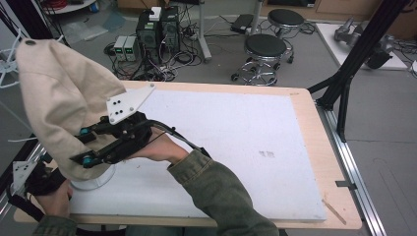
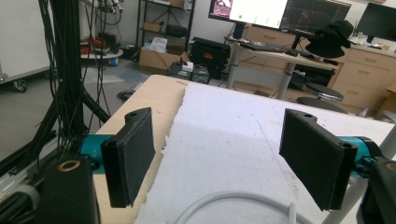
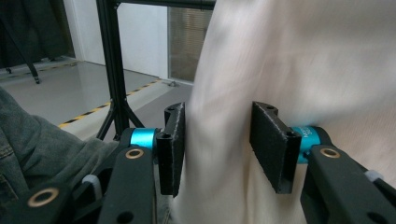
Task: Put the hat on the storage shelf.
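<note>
A cream cloth hat (image 1: 59, 98) hangs over a clear stand (image 1: 96, 183) at the table's left edge. My right gripper (image 1: 82, 146) reaches left into the hat's lower side, with a sleeved hand behind it. In the right gripper view its jaws (image 3: 219, 144) stand apart with a fold of the cream cloth (image 3: 303, 56) between them, and the pads do not squeeze it. My left gripper (image 1: 34, 178) sits low at the table's near left corner beside the stand. Its jaws (image 2: 224, 161) are wide open over the white board, holding nothing, with the stand's clear ring (image 2: 224, 198) just below.
A white foam board (image 1: 236, 142) covers the wooden table (image 1: 314, 147). A black frame post (image 1: 344, 93) rises at the right edge, with rails alongside. On the floor beyond are two stools (image 1: 265, 49) and computer boxes (image 1: 157, 29) with cables.
</note>
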`<state>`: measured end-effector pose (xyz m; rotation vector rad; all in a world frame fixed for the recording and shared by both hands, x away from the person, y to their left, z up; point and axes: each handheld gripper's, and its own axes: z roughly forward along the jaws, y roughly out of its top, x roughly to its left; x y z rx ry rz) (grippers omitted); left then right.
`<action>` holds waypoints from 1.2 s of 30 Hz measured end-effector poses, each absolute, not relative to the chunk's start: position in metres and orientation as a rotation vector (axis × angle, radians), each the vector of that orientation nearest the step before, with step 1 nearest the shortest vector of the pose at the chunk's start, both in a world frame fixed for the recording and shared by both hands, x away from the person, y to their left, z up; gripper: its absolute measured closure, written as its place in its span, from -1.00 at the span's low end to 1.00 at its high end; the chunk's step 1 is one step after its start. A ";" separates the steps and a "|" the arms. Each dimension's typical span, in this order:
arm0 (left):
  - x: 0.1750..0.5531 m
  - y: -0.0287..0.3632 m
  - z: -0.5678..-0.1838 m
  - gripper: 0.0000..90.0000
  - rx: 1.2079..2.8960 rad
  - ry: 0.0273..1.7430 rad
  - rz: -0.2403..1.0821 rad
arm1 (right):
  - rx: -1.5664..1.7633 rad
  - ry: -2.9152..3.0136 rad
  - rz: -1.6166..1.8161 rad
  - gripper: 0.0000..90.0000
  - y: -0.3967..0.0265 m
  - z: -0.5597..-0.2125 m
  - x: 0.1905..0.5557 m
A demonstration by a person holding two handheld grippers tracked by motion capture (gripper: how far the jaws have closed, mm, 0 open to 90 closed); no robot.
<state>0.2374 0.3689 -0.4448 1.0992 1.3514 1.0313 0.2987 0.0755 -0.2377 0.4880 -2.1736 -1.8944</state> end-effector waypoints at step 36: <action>0.237 0.369 -0.445 -0.41 1.104 1.350 1.033 | -0.010 -2.356 -2.123 -0.75 -0.009 -0.241 0.296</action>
